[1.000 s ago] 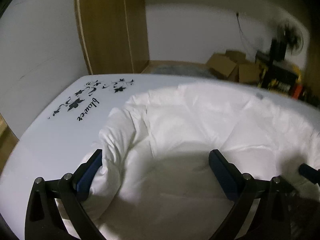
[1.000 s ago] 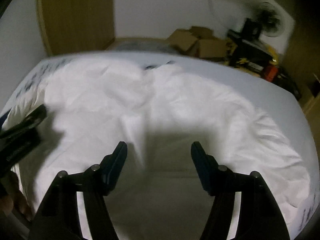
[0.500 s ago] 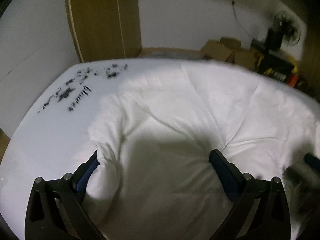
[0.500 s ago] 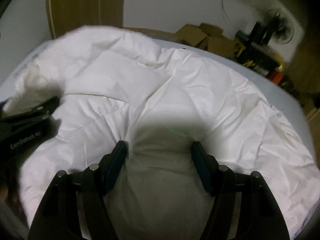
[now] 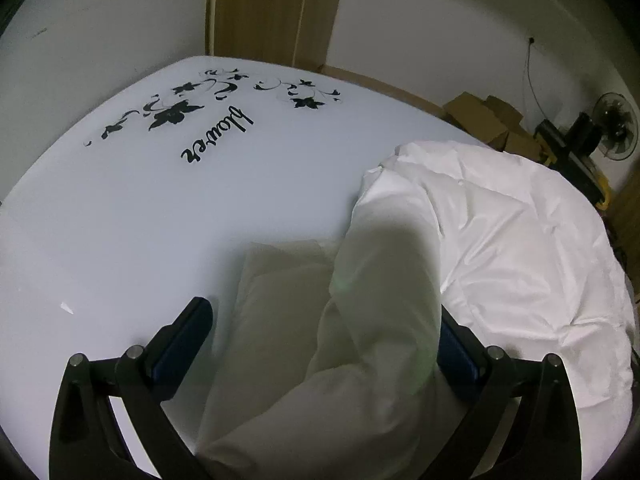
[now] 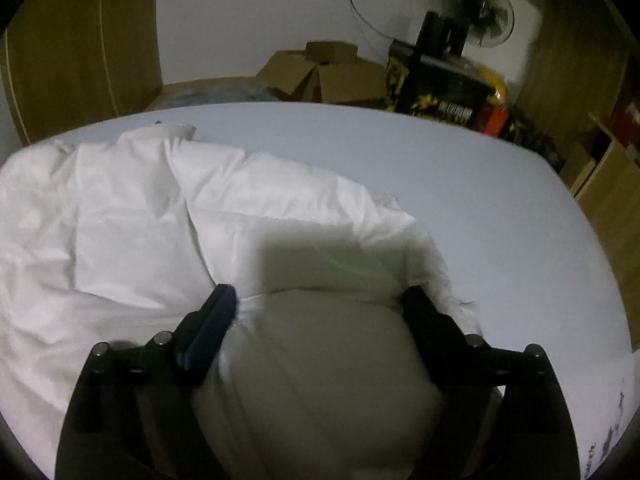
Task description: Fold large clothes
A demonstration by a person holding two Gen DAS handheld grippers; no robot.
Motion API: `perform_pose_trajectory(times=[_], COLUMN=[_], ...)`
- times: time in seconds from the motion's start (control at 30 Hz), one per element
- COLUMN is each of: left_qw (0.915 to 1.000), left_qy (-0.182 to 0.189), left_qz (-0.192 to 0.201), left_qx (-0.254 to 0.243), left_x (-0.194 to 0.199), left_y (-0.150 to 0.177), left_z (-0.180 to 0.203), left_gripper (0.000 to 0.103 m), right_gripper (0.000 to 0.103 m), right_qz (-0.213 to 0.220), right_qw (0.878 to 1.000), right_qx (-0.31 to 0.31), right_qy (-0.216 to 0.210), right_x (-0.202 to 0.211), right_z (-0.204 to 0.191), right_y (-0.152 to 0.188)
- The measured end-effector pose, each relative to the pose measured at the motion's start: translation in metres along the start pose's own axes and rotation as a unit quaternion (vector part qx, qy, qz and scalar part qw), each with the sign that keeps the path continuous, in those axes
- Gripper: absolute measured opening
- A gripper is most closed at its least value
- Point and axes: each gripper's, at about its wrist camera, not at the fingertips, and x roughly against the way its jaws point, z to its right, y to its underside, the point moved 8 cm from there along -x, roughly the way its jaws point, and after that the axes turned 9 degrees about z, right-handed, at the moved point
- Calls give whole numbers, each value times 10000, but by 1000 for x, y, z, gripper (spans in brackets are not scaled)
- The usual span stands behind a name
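A large white padded garment (image 5: 520, 248) lies bunched on a white table (image 5: 160, 220) printed with black flowers. In the left wrist view my left gripper (image 5: 324, 320) is open, its jaws wide apart, and a thick fold or sleeve of the garment (image 5: 360, 320) lies between them. In the right wrist view the same garment (image 6: 140, 240) spreads to the left, and my right gripper (image 6: 320, 304) is open with a puffy bulge of the garment (image 6: 328, 360) filling the gap between its fingers.
Beyond the table's far edge (image 6: 360, 116) stand cardboard boxes (image 6: 328, 76), a fan (image 6: 480, 12), a black and yellow case (image 6: 440, 92) and a wooden wardrobe (image 5: 272, 12). Wooden furniture (image 6: 600, 184) stands at the right. Bare tabletop (image 6: 520, 220) lies right of the garment.
Both grippers have pulled apart, the left swinging left over bare printed tabletop, the right swinging right. The garment now lies narrower, folded inward. Both grippers stay open.
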Motion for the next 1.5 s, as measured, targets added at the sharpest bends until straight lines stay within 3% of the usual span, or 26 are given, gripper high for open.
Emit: perform_pose_trajectory(times=[0.17, 0.23, 0.3, 0.33, 0.37, 0.4, 0.47, 0.57, 0.6, 0.67, 0.7, 0.73, 0.8, 0.9, 0.97, 1.0, 1.1, 1.17, 1.27, 1.33, 1.43, 1.5], left_qw=[9998, 9995, 9993, 9992, 9990, 9988, 9990, 9994, 9994, 9992, 9992, 9992, 9987, 9969, 9959, 9957, 9931, 9914, 9923, 9914, 9840, 9800], left_qy=[40, 70, -2, 18, 127, 221, 266, 217, 219, 317, 329, 340, 378, 493, 543, 544, 608, 743, 734, 706, 882, 1007], left_qz=[-178, 13, 155, 161, 143, 119, 117, 178, 181, 137, 78, 13, -65, -130, -152, -194, -455, -513, -471, -552, -877, -997], left_qx=[102, 312, 337, 362, 412, 428, 325, 180, 179, 196, 197, 222, 344, 595, 702, 725, 893, 950, 879, 957, 1275, 1398], left_x=[10, 36, 59, 68, 76, 83, 98, 120, 126, 134, 137, 139, 144, 147, 143, 139, 130, 136, 147, 147, 137, 138], left_y=[-2, -7, -8, -7, -5, -3, 0, 4, 6, 11, 14, 17, 21, 24, 24, 24, 28, 32, 37, 42, 55, 63], left_z=[-6, -19, -24, -25, -24, -22, -18, -20, -22, -29, -34, -39, -49, -61, -65, -64, -59, -58, -67, -76, -77, -75], left_gripper=[102, 102, 102, 102, 102, 102, 102, 102, 102, 102, 102, 102, 102, 102, 102, 102, 102, 102, 102, 102, 102, 102], right_gripper=[88, 82, 60, 55, 39, 30, 30, 30, 30, 30, 30, 30, 28, 25, 25, 25, 24, 24, 24, 26, 26, 27], right_qz=[-246, -222, 142, 107, -35, -169, -366, -400, -603, -1400, -1141, -1170, -1331, -1010, -1137, -1425, -1220, -1300, -977, -1110, -672, -753], right_qw=[9997, 9994, 9951, 9917, 9883, 9854, 9836, 9867, 9863, 9819, 9890, 9897, 9863, 9788, 9726, 9681, 9708, 9697, 9773, 9784, 9890, 9880], right_qx=[15, -146, -919, -1117, -1208, -1230, -1135, -983, -943, -613, -177, 250, 378, -192, -212, -260, -251, -472, -633, -806, -100, -76], right_qy=[8, 214, -334, -621, -932, -1161, -1356, -1232, -1213, -1116, -928, -789, -897, -1770, -2016, -2047, -2049, -2013, -1771, -1549, -1311, -1346], right_x=[-4, 16, 46, 53, 55, 56, 53, 38, 23, -11, -9, -8, 10, 75, 101, 97, 80, 93, 131, 132, 121, 124], right_z=[2, 7, -5, -18, -37, -55, -94, -144, -159, -180, -186, -192, -192, -183, -182, -183, -185, -177, -157, -147, -160, -160], right_y=[-5, -10, -36, -46, -56, -62, -75, -81, -74, -33, -34, -31, -29, -22, 9, 39, 56, 59, 66, 93, 105, 103])
